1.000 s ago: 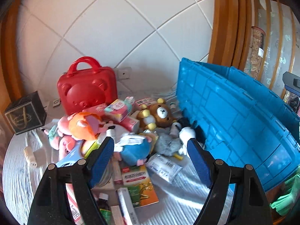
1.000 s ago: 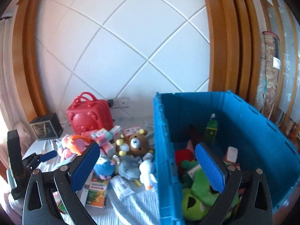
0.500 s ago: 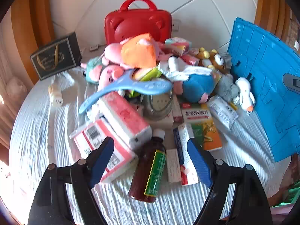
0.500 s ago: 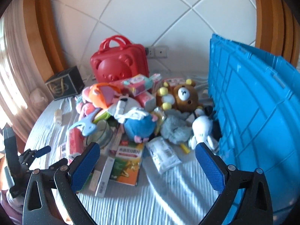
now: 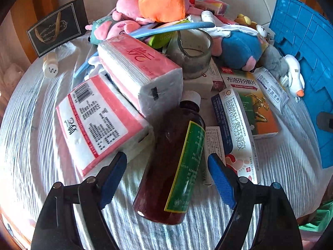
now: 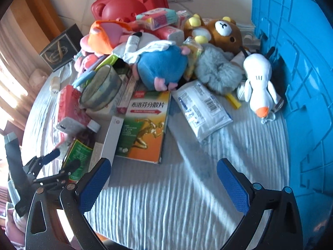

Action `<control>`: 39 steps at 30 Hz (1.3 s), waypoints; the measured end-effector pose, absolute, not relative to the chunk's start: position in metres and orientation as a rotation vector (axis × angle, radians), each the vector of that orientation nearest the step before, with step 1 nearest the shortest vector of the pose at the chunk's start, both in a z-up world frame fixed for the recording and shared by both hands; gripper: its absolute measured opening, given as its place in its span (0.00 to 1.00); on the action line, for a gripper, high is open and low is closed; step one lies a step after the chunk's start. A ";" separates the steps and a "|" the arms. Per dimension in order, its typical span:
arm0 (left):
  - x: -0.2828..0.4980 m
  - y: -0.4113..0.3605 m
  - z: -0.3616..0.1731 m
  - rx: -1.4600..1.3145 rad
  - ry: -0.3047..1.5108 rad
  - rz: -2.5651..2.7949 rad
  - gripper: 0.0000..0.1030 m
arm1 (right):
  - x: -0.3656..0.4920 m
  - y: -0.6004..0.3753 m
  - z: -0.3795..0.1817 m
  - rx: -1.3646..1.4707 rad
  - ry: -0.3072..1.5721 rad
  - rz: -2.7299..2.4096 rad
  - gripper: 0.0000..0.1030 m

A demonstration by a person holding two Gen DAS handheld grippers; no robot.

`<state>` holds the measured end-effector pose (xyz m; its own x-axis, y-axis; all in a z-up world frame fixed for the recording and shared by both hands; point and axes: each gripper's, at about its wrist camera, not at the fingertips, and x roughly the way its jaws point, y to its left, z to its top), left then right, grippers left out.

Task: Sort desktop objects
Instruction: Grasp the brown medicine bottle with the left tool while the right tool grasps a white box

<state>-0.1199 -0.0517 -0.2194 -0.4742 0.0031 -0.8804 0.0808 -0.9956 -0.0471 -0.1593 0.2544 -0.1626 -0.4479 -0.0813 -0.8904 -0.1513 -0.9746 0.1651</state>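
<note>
A heap of desktop objects lies on a white-clothed table. A brown bottle (image 5: pixel 174 166) with a green label lies on its side at the heap's near edge. My left gripper (image 5: pixel 166 157) is open and points steeply down, one finger on each side of the bottle, pads clear of it. Two pink tissue packs (image 5: pixel 137 68) lie just left of it and a long blue-white box (image 5: pixel 237 133) just right. My right gripper (image 6: pixel 163 163) is open over bare cloth, short of the orange-green medicine box (image 6: pixel 145 129). The left gripper (image 6: pixel 62 160) also shows at the bottle (image 6: pixel 80 154) in the right wrist view.
The blue crate (image 6: pixel 301 83) walls off the right side. A white duck plush (image 6: pixel 258 83), a brown bear (image 6: pixel 224 33), a blue plush (image 6: pixel 162 66), a tape roll (image 5: pixel 193 56) and a white sachet (image 6: pixel 201 106) fill the heap. A red case (image 6: pixel 129 2) and a black box (image 5: pixel 58 27) stand behind.
Both grippers have sunk toward the table and tipped downward. The left one has come in over the brown bottle. The right one has swung from the crate's inside to the cloth before the heap.
</note>
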 end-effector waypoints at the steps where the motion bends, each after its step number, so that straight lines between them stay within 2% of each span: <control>1: -0.125 -0.050 -0.224 1.611 0.116 -2.648 0.78 | -0.159 0.251 -0.166 -1.647 0.345 2.607 1.00; 3: -0.135 -0.049 -0.232 1.658 0.131 -2.637 0.78 | -0.160 0.245 -0.173 -1.683 0.348 2.588 1.00; 4: -0.138 -0.051 -0.232 1.655 0.169 -2.643 0.73 | -0.160 0.242 -0.176 -1.697 0.350 2.580 1.00; 5: -0.140 -0.052 -0.231 1.656 0.187 -2.648 0.62 | -0.161 0.239 -0.179 -1.712 0.348 2.569 1.00; 6: -0.140 -0.052 -0.229 1.659 0.182 -2.653 0.56 | -0.162 0.236 -0.181 -1.722 0.344 2.558 1.00; 11: -0.126 -0.053 -0.229 1.654 0.038 -2.657 0.56 | -0.171 0.218 -0.195 -1.808 0.373 2.527 1.00; 17: -0.128 -0.059 -0.240 1.716 0.066 -2.655 0.56 | -0.189 0.189 -0.212 -1.894 0.418 2.504 1.00; 18: -0.127 -0.059 -0.243 1.720 0.056 -2.652 0.56 | -0.193 0.185 -0.215 -1.904 0.422 2.498 0.97; 24: -0.127 -0.057 -0.242 1.722 0.008 -2.682 0.56 | -0.209 0.167 -0.225 -1.942 0.410 2.473 0.59; 27: -0.129 -0.058 -0.242 1.734 0.006 -2.678 0.56 | -0.214 0.162 -0.229 -1.953 0.411 2.466 0.56; 29: -0.130 -0.057 -0.242 1.739 0.002 -2.675 0.56 | -0.218 0.159 -0.231 -1.963 0.404 2.458 0.49; 30: -0.131 -0.057 -0.242 1.742 0.003 -2.674 0.56 | -0.221 0.159 -0.233 -1.966 0.396 2.455 0.41; 33: -0.131 -0.059 -0.241 1.748 0.021 -2.670 0.55 | -0.225 0.158 -0.240 -1.978 0.402 2.455 0.33; 35: -0.130 -0.057 -0.241 1.758 0.016 -2.667 0.54 | -0.226 0.156 -0.238 -1.975 0.395 2.474 0.22; 39: -0.126 -0.052 -0.233 1.761 0.012 -2.678 0.53 | -0.221 0.151 -0.228 -1.959 0.311 2.508 0.21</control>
<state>-0.1256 -0.0519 -0.2332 -0.3948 0.0573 -0.9170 -0.0494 -0.9979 -0.0412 -0.2212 0.1515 -0.2283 -0.2481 -0.1631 -0.9549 -0.0754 -0.9795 0.1868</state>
